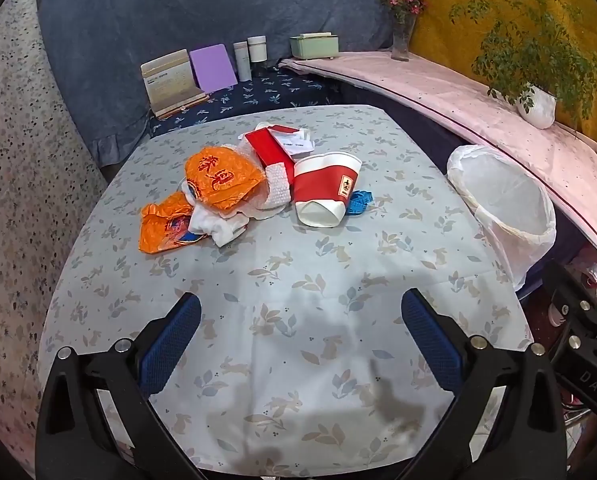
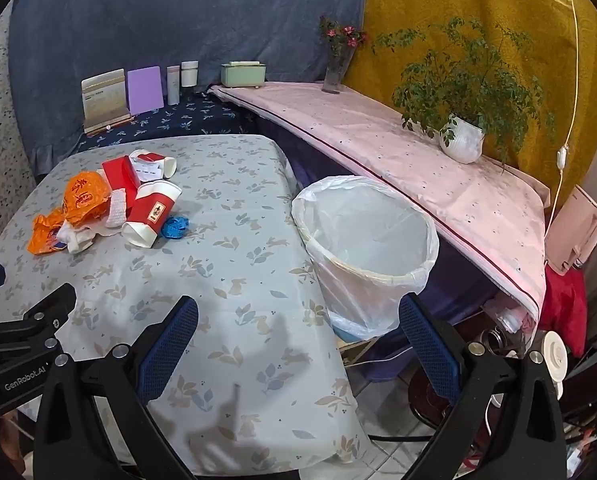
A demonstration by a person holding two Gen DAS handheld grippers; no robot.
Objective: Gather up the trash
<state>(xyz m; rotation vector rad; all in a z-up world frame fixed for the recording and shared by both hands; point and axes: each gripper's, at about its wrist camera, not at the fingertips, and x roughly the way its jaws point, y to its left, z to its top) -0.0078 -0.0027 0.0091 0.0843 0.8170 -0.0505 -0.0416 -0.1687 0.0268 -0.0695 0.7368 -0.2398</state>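
A pile of trash lies on the table (image 1: 298, 280): orange wrappers (image 1: 218, 182), a crumpled white tissue (image 1: 218, 226), a red-and-white paper cup (image 1: 324, 192) on its side, a blue scrap (image 1: 360, 202) and a red box (image 1: 268, 148). The same pile shows in the right wrist view, with the cup (image 2: 150, 210) and wrappers (image 2: 84, 196). A bin lined with a white bag (image 1: 502, 204) (image 2: 368, 236) stands off the table's right edge. My left gripper (image 1: 300, 340) is open and empty above the near table. My right gripper (image 2: 298, 344) is open and empty near the bin.
A pink-covered shelf (image 2: 418, 148) runs behind the bin with a potted plant (image 2: 460, 140), a flower vase (image 2: 336, 72) and a green box (image 2: 243, 74). Cards and bottles (image 1: 242, 60) stand at the back. Clutter lies on the floor at right.
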